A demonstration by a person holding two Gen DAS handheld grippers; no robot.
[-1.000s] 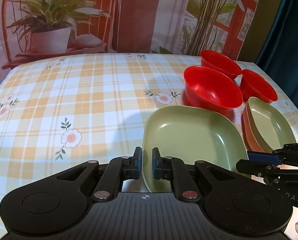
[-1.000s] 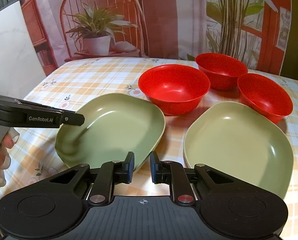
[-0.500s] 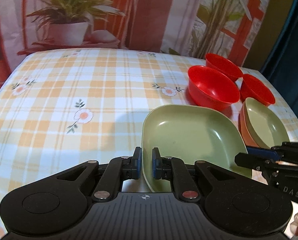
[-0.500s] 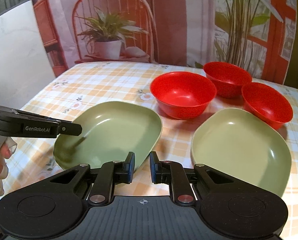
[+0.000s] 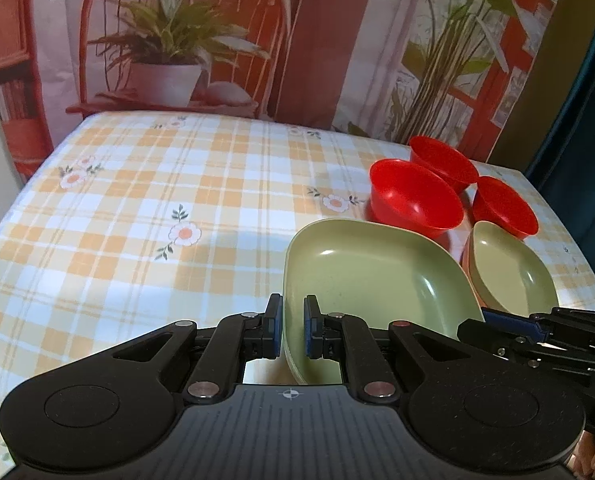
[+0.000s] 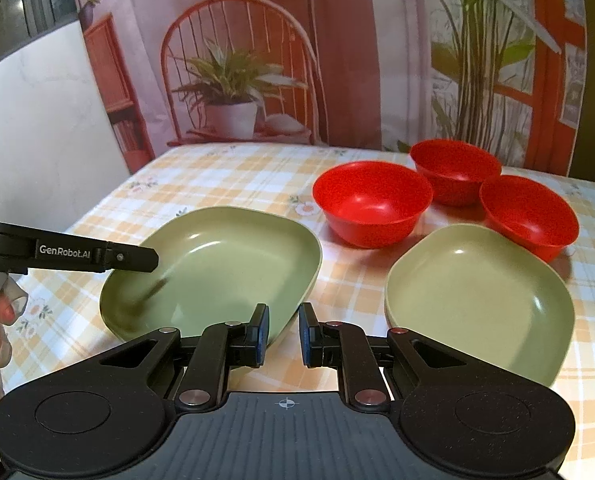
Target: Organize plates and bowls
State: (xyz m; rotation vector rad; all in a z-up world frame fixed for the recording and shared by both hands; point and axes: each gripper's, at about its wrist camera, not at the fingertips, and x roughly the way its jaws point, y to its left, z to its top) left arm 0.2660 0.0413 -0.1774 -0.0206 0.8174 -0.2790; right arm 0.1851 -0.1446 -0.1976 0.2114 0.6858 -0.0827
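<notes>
My left gripper (image 5: 292, 330) is shut on the near rim of a green plate (image 5: 373, 280) and holds it lifted and tilted above the checked tablecloth; the plate also shows in the right wrist view (image 6: 217, 268). My right gripper (image 6: 283, 334) is slightly open and empty, just off that plate's right edge. A second green plate (image 6: 477, 296) lies on the table at right, stacked on an orange one (image 5: 467, 252). Three red bowls (image 6: 371, 204) (image 6: 455, 170) (image 6: 529, 216) stand behind the plates.
The checked tablecloth (image 5: 157, 220) stretches to the left and far side. A backdrop with a printed chair and potted plant (image 6: 233, 92) hangs behind the table. The table's right edge (image 5: 577, 240) lies close to the bowls.
The left gripper has lifted the green plate higher and tilted it. Both cameras have risen and pulled back. The right gripper's jaws have opened a little wider.
</notes>
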